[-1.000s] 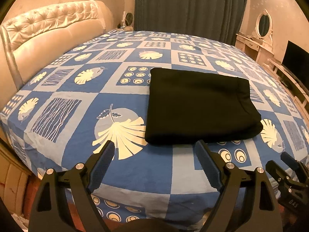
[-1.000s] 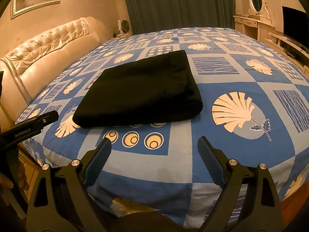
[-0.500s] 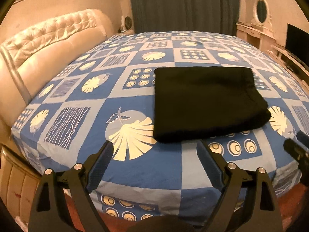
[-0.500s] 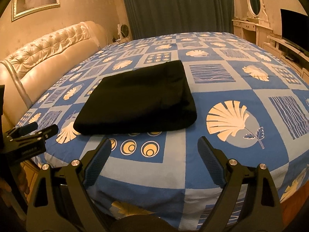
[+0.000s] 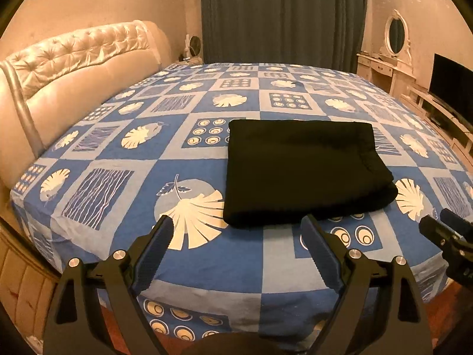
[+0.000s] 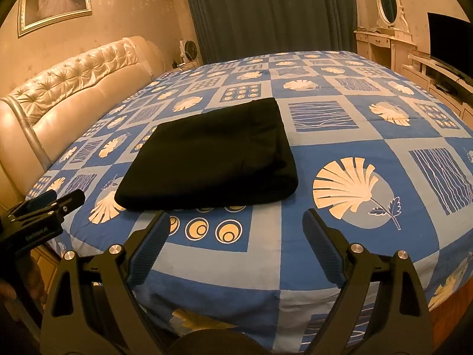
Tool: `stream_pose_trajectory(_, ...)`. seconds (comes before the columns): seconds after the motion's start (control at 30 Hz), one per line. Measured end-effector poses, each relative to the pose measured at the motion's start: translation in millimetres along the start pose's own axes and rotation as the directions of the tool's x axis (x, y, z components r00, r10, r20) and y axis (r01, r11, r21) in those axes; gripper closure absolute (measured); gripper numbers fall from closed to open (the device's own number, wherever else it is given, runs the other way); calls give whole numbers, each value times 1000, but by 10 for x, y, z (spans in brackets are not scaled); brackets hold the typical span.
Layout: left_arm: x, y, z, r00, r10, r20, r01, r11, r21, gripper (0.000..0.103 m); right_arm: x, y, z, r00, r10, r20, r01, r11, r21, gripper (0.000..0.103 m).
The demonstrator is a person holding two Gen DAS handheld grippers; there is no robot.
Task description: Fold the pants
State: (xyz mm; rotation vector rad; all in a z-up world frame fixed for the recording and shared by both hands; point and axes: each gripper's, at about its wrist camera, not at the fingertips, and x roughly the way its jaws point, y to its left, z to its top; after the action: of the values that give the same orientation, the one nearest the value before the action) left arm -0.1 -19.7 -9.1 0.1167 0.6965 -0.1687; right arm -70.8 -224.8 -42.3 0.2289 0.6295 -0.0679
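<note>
The black pants lie folded into a flat rectangle on the blue patterned bed. They also show in the right wrist view. My left gripper is open and empty, held over the near bed edge just short of the pants. My right gripper is open and empty, also at the near edge, just short of the pants. The right gripper shows at the right edge of the left wrist view. The left gripper shows at the left edge of the right wrist view.
A tufted cream headboard runs along the left side. Dark curtains hang behind the bed. A white dresser with an oval mirror and a TV stand at the right.
Both grippers have drawn back and risen from the pants, so more of the room shows. The pants have not moved.
</note>
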Motion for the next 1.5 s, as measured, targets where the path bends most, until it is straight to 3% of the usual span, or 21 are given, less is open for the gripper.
stream_pose_trajectory(0.57,52,103,11,999,-22,-36,19,997,-74,16,53,52,-68,1000,6,-25,-6,1000,-10,12)
stream_pose_trajectory(0.87,23,43,14,998,58,-23,-59,997,-58,16,90,22,-85,999,9,-39,-9,1000,-6,12)
stream_pose_trajectory(0.97,-9,39,3,998,55,-20,-56,996,-63,16,103,10,-95,999,11,-43,-11,1000,-1,12)
stream_pose_trajectory(1.1,29,29,21,995,39,-88,-43,998,-41,16,129,-1,-117,999,12,-51,-12,1000,4,12)
stream_pose_trajectory(1.23,-31,16,40,998,48,-47,-49,999,-19,16,138,-4,-130,998,14,-56,-14,1000,2,12)
stream_pose_trajectory(1.5,44,126,40,996,10,-83,-20,993,-118,16,121,-21,-120,998,10,-54,-10,1000,4,12)
